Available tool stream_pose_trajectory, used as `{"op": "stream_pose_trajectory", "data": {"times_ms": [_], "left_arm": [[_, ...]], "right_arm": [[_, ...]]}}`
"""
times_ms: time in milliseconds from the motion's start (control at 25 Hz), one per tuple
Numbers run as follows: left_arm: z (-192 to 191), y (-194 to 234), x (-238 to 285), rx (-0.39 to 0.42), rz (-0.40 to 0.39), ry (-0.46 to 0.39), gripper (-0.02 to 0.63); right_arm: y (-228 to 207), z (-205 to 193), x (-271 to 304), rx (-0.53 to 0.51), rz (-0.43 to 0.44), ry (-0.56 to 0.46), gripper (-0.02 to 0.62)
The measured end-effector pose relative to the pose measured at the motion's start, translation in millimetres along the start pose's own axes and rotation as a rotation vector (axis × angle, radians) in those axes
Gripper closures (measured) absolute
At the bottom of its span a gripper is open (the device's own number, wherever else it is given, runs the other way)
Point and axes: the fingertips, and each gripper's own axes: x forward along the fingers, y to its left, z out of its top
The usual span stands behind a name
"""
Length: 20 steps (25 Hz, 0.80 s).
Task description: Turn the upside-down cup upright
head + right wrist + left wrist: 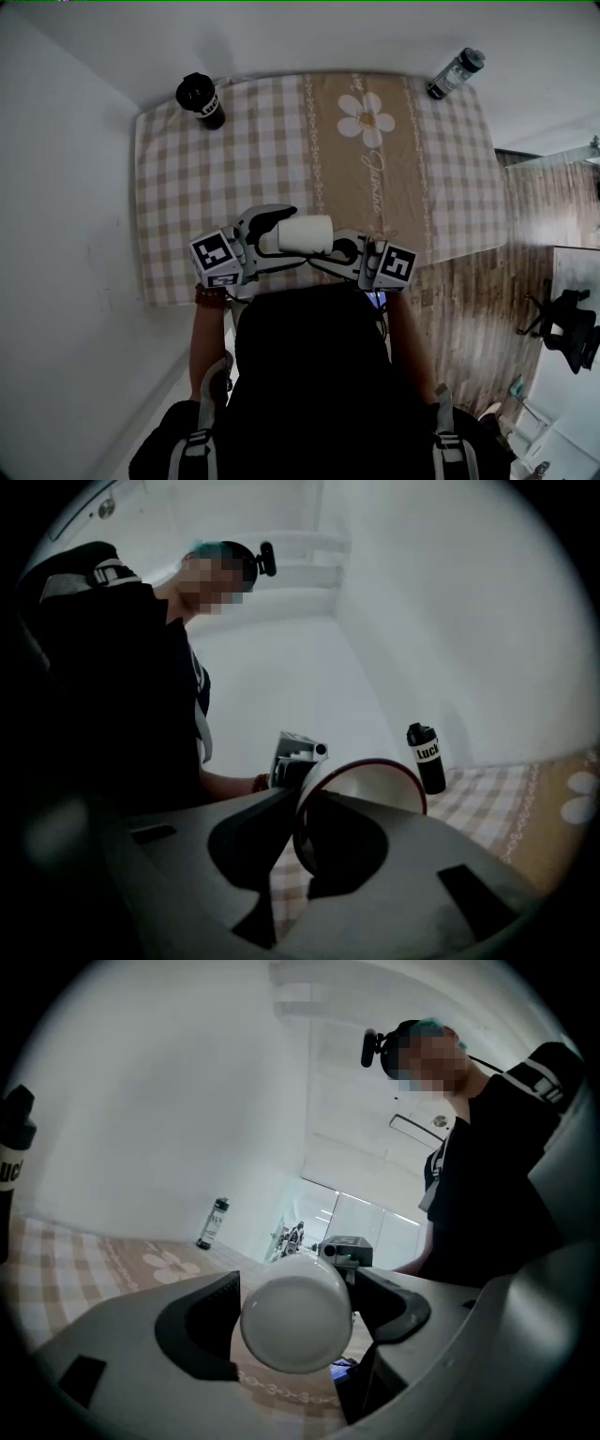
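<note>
the left gripper (270, 240) stands wide, its pads flanking but not pressing the closed base of the cup (307, 233), which lies level over the near edge of the table (187, 187), axis left to right; the right gripper (342, 251) pinches the rim at its mouth.

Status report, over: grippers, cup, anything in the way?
Left gripper open, jaws either side of cup base. Right gripper shut on cup rim; cup sideways, off the table. Black bottle, clear bottle at far corners.
</note>
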Motion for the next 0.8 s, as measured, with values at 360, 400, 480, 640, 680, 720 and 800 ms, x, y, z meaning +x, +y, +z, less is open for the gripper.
{"op": "stream_pose_trajectory", "data": {"times_ms": [360,400,480,640,680,720,800], "left_arm": [[-1.4,2.6,-2.2,0.048,0.008,-0.003,0.258],[1.4,3.3,-2.7,0.049,0.016,-0.018,0.258],[6.3,4.9,-4.2,0.041,0.032,-0.054,0.258],[6.1,6.8,-5.1,0.052,0.051,-0.076,0.258],[4.5,6.0,-4.9,0.062,0.049,-0.069,0.258],[3.3,4.6,-4.8,0.071,0.044,-0.065,0.258],[2.2,2.1,-4.8,0.083,0.031,-0.067,0.258]], "right_arm": [[-3.0,-1.8,-0.1,-0.03,-0.016,0.018,0.558],[-4.3,0.3,-0.1,-0.03,-0.019,0.008,0.558],[-6.4,3.8,0.0,-0.032,-0.027,-0.01,0.555],[-9.0,2.7,-0.2,-0.053,-0.039,0.001,0.549],[-8.3,1.9,-0.2,-0.054,-0.035,0.008,0.549],[-6.9,1.4,-0.4,-0.051,-0.029,0.011,0.551],[-3.9,0.2,-0.8,-0.044,-0.014,0.02,0.552]]}}
